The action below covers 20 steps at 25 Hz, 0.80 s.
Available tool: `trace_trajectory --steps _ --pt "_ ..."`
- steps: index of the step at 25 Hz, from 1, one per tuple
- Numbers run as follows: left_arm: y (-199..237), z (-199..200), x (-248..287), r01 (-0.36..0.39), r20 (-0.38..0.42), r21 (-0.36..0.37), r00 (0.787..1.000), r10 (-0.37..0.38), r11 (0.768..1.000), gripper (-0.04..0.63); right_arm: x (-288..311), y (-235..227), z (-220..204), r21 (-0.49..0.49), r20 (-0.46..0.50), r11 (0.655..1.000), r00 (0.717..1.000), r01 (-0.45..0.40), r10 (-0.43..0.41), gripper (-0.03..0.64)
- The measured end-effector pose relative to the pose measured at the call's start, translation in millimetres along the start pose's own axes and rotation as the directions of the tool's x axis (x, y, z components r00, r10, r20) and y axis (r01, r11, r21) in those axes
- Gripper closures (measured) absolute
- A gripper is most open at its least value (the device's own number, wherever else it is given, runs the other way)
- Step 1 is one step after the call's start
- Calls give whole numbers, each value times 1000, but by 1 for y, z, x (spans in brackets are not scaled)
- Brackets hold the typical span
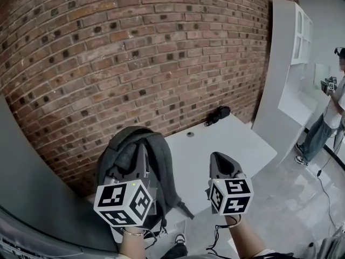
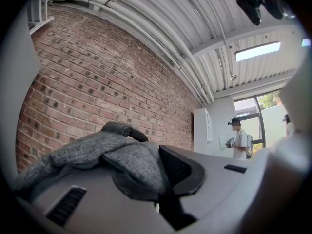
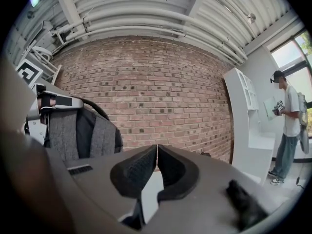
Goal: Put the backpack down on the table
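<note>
A grey backpack point(image 1: 132, 147) hangs upright over the near left corner of the white table point(image 1: 232, 144), its straps dangling below the table's edge. My left gripper point(image 1: 142, 163) is shut on the grey fabric at the bag's top, which bunches between the jaws in the left gripper view point(image 2: 129, 162). My right gripper point(image 1: 218, 159) is to the right of the bag, above the table's near edge. It is shut with nothing between its pads point(image 3: 157, 162). From the right gripper view the backpack point(image 3: 80, 133) shows at the left.
A brick wall point(image 1: 135, 53) runs behind the table. A small black object point(image 1: 218, 114) lies at the table's far edge, and a round grommet point(image 1: 190, 134) sits nearer. A tall white cabinet point(image 1: 285, 63) stands to the right. A person point(image 1: 329, 117) stands at the far right.
</note>
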<state>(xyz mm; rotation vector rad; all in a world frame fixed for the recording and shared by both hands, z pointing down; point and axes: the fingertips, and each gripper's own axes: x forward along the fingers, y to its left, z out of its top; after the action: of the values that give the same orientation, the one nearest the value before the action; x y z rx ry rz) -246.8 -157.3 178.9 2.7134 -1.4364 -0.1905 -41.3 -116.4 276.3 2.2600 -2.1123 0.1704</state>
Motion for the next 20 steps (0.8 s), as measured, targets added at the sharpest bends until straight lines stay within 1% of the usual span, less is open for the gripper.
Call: trace_trajectory --steps 11,16,20 --pt "44 0 88 11 7 -33 1000 -11 999 558 92 -7 19 -1 3 1000 1000 15 -15 586" --pt "60 -3 118 32 -4 -65 999 -32 997 557 128 -4 25 -10 1 1000 1000 16 -16 586" --pt "68 -2 137 44 -7 -43 999 -44 998 557 150 2 27 -12 -16 1000 1000 13 -13 586"
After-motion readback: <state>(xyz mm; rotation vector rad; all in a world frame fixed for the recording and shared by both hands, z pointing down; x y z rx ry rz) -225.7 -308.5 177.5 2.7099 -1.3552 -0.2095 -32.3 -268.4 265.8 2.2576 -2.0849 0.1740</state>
